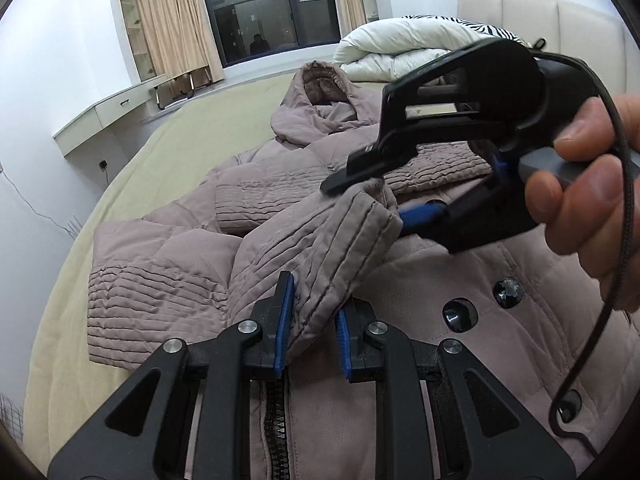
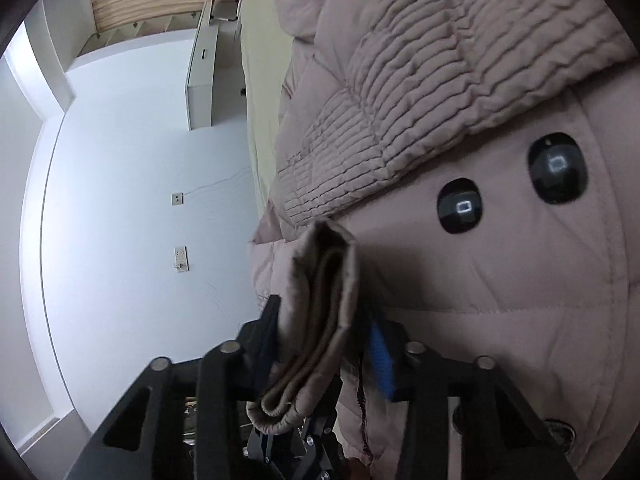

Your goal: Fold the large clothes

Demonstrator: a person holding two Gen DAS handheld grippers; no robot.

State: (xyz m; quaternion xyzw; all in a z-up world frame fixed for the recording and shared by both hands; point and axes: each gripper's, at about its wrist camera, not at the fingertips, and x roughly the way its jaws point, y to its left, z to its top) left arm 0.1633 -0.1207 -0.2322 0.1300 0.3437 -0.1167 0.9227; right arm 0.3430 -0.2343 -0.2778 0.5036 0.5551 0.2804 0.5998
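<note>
Lying spread over an olive bed cover point(image 1: 132, 168), item one: a mauve quilted coat point(image 1: 460, 364), hood point(image 1: 320, 96) at the far end from the left gripper point(image 1: 313, 320), front panel directly beneath both tools. Item two: a sleeve point(image 1: 316, 248) with ribbed stitching, raised off the coat body and running from between the left gripper's blue pads point(image 1: 285, 320) up and away to the right gripper point(image 1: 400, 196). Left gripper state: jaws part-way apart, sleeve fabric between them and against the left pad; whether the right pad bears on it cannot be told. Right gripper state: held in a hand point(image 1: 588, 184) ahead and to the right of the left tool, jaws clamped on the cuff point(image 2: 316, 320); the right wrist view shows the folded cuff edge standing up between its fingers, a blue pad point(image 2: 380, 356) just beside the fabric. Item three: the second sleeve point(image 1: 160, 296), flat across the coat to the left of the left gripper, stitched cuff band toward the bed edge. Item four: dark glossy buttons point(image 2: 460, 206) on the coat front, to the right of and beyond the right gripper's tips. Item five: a black zipper point(image 1: 276, 432) running under the left gripper's body. Item six: rolled white bedding point(image 1: 396, 52) past the hood, a padded headboard point(image 1: 540, 16) behind it. Item seven: curtains point(image 1: 172, 28) beside a dark window point(image 1: 272, 8), far ahead.
</note>
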